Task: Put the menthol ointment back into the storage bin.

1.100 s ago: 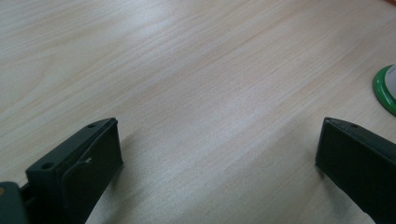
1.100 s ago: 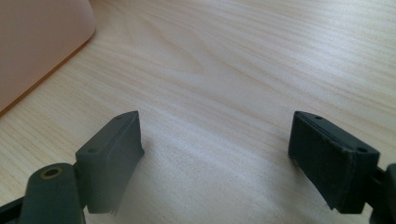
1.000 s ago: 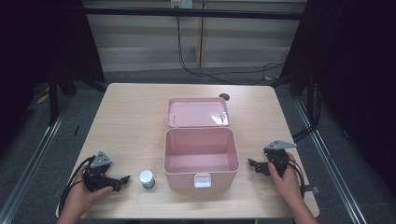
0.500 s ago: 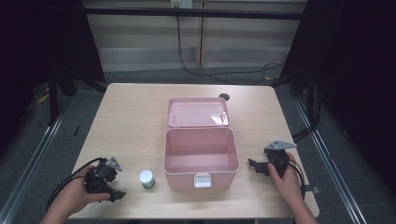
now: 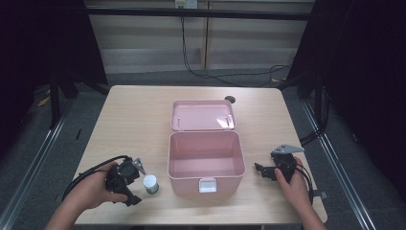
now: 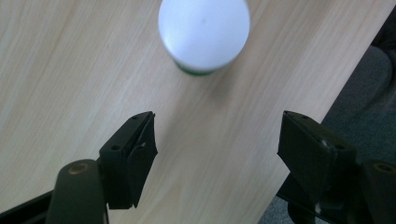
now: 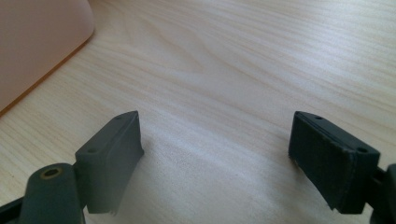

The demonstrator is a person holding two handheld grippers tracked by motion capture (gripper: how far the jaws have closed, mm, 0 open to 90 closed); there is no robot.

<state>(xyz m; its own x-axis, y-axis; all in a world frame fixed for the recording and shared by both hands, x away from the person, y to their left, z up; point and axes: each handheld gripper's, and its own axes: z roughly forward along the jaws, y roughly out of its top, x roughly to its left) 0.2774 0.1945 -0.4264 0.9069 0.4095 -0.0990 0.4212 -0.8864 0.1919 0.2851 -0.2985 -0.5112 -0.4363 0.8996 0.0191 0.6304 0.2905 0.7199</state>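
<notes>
A small jar with a white cap and a green band (image 5: pixel 152 183) (image 6: pixel 203 35) stands on the table, left of the open pink box (image 5: pixel 205 160). My left gripper (image 5: pixel 136 183) (image 6: pixel 217 140) is held just left of the jar and points at it from above. Its jaws have just been closing but stand open. The jar lies ahead of them, not between them. My right gripper (image 5: pixel 261 171) (image 7: pixel 215 149) rests open on bare wood to the right of the box, with the box wall (image 7: pixel 37 42) close by.
The box lid (image 5: pixel 203 115) lies folded back behind the box, and a latch (image 5: pixel 207 184) sits on its front. A dark round hole (image 5: pixel 230 99) marks the table's far side. The table's front edge (image 6: pixel 299 140) runs close beside my left gripper.
My left hand has moved right toward the jar and lifted off the table, and its jaws have narrowed. The right hand, box and jar have stayed put.
</notes>
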